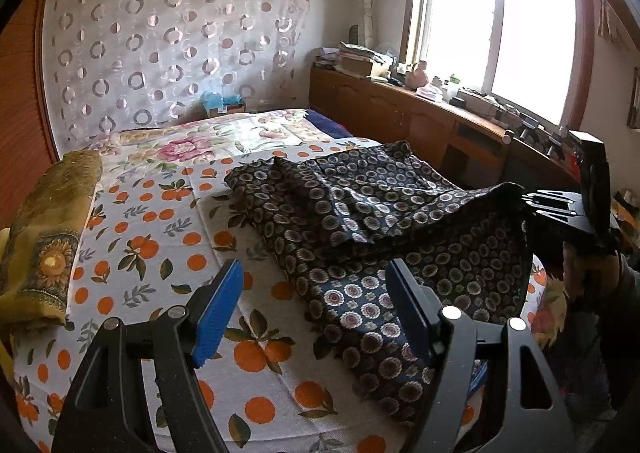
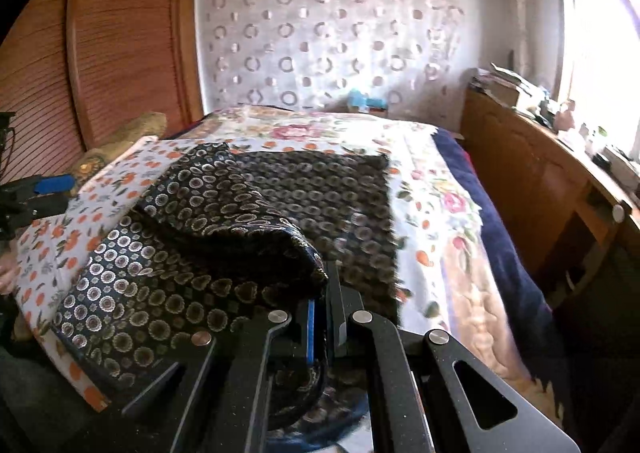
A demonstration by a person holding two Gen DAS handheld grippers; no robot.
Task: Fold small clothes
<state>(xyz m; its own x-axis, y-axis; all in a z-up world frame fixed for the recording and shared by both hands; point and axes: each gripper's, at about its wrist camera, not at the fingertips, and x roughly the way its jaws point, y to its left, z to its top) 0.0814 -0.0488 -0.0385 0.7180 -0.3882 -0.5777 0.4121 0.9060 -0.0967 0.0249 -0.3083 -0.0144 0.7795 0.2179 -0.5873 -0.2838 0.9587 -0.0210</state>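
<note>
Bedroom daylight falls from a window (image 1: 496, 33) onto a bed spread with an orange-print sheet (image 1: 160, 253), where a dark garment (image 1: 360, 221) patterned with small round flowers lies partly spread across the middle and near side of the bed. One edge of the garment is lifted off the sheet and pinched between the pressed-together fingers of the right gripper (image 2: 320, 293), which holds it raised at the garment's right side; folds of cloth bunch up just in front of the fingertips. The left gripper (image 1: 316, 309) hovers over the near edge of the garment with its blue-padded fingers (image 1: 218, 309) spread wide, nothing between them. An olive floral blanket (image 1: 48, 237) lies folded at the bed's left edge. Beyond the sheet is a pink flowered quilt (image 1: 208, 145), then a white curtain with ring patterns (image 1: 172, 41). A cluttered wooden cabinet (image 1: 404, 113) runs under the window.
</note>
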